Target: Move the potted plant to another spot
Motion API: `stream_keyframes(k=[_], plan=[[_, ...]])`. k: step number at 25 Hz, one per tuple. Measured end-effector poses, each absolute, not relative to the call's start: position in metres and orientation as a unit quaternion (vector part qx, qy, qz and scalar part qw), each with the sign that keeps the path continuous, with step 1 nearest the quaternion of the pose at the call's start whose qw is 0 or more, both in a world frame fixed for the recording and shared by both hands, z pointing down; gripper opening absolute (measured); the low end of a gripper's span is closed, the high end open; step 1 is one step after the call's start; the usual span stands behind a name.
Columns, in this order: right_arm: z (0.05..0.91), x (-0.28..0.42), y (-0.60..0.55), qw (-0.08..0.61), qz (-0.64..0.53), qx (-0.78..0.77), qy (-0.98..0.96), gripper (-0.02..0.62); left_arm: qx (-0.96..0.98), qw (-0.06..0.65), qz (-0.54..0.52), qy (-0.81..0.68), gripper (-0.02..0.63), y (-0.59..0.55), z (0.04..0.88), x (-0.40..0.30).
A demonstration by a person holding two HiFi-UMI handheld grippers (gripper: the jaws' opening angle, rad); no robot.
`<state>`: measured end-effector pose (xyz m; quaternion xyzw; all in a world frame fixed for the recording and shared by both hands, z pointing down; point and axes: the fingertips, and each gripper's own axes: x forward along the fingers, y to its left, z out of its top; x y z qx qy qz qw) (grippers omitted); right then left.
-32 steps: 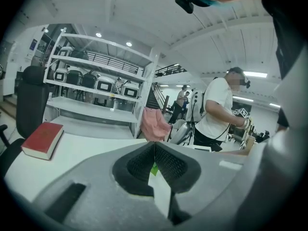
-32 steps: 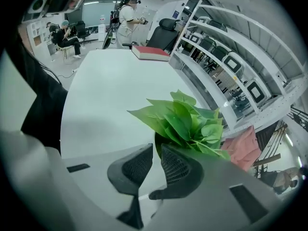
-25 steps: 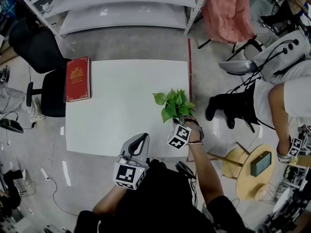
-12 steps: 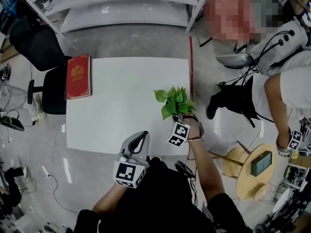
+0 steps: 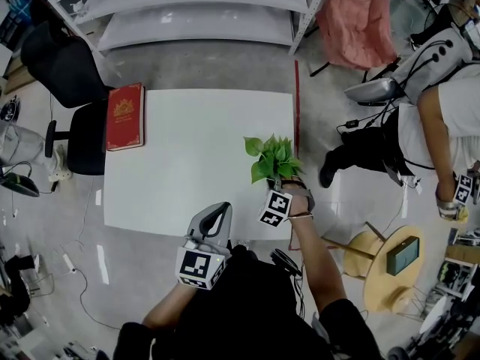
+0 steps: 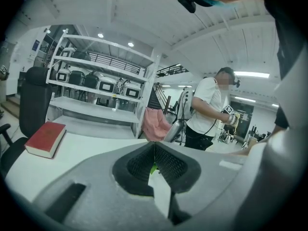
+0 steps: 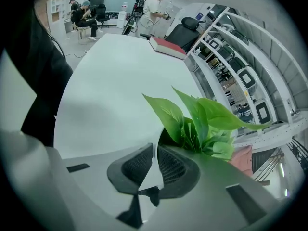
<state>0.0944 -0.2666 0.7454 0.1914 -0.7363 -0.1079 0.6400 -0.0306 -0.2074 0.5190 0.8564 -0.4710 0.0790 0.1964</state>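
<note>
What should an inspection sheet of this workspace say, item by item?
Surface: white table, flat, no spill seen.
Job's things: potted plant, upright near the table's right edge.
Clutter: red book lying at the left edge.
Grippers: left gripper shut and empty, at the near edge; right gripper jaws nearly together at the pot's rim, seemingly pinching it.
Cables: loose cable on the floor left of the table.
Surroundings: shelving beyond the table, black chair at left, another person at right.
</note>
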Motion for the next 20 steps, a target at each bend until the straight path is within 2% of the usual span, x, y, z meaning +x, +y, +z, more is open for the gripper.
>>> stream_keyframes(k=[20], plan=[[0.717, 0.100, -0.230, 0.624, -0.140, 0.191, -0.745, 0.034, 0.851, 0.170, 0.058, -0.493, 0.017, -0.166, 0.494, -0.020]])
